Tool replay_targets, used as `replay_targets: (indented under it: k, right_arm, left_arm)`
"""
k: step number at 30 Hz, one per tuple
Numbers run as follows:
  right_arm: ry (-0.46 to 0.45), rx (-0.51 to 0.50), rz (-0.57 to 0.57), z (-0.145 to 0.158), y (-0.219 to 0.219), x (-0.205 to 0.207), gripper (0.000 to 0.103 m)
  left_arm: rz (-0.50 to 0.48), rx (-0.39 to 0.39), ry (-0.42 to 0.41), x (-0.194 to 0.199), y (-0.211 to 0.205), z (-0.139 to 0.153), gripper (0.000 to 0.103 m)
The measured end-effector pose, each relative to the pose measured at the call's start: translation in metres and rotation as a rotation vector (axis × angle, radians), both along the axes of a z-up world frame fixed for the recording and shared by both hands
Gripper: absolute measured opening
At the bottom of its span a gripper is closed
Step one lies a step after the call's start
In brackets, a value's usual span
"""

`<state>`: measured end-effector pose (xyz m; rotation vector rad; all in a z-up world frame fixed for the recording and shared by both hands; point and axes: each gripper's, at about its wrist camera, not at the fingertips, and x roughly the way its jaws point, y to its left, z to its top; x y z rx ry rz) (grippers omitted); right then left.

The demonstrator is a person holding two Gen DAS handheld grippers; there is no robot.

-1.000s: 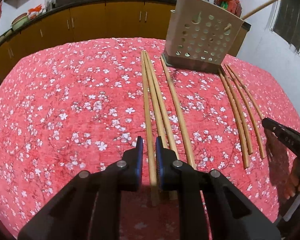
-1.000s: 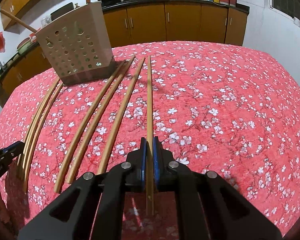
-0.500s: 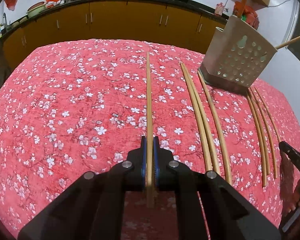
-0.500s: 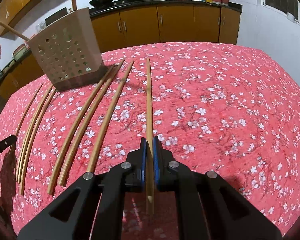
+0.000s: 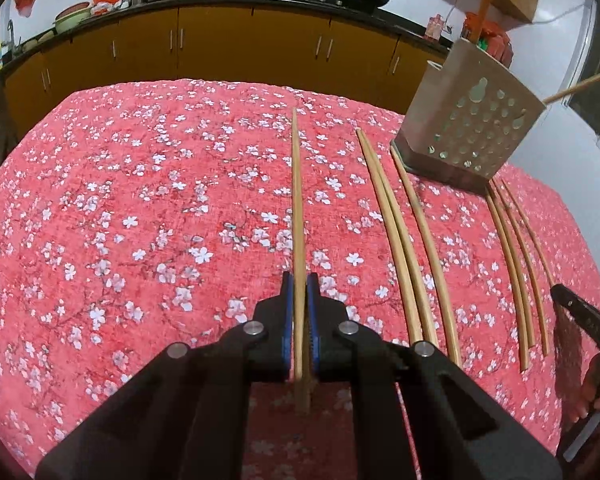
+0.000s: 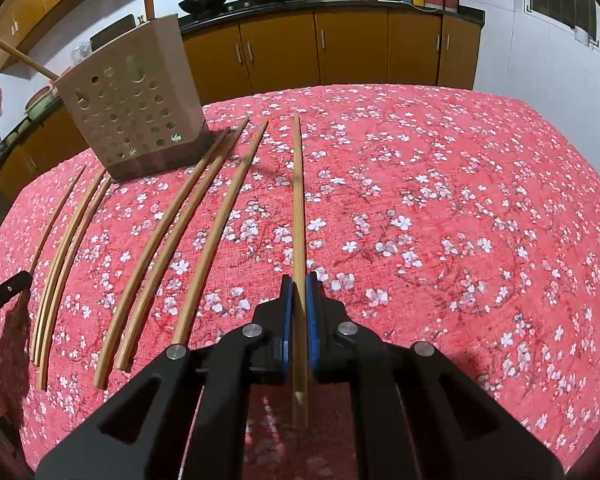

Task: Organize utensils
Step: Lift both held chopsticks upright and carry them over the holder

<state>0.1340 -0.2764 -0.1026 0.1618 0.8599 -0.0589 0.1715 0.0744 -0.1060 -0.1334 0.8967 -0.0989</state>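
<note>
My left claw pinches one long thin wooden chopstick; my right claw pinches another, ready for the tan holed plastic holder.

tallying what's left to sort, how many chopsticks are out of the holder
8: one chopstick in the left jaws, one in the right jaws, three lying beside the holder, three more past them. Any inside the holder may be hidden.
</note>
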Motion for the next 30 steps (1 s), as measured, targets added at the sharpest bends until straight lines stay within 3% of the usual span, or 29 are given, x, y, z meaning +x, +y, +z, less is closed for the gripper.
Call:
replay_targets:
  k: [19,22,30]
  right_arm:
    - [0.0,0.025,0.004,0.001,-0.001,-0.004,0.008]
    - [-0.038,0.043,-0.004,0.014,-0.006,-0.012,0.008]
    - [-0.181,0.035,-0.019,0.064,-0.017,-0.033,0.008]
  left_arm:
    - [-0.023,0.052,0.001,-0.009,-0.007,0.001,0.008]
    - [-0.029,0.058,0.027,-0.007,-0.007,0.006,0.008]
    - [-0.04,0.033,-0.057,-0.023,0.003,0.048,0.008]
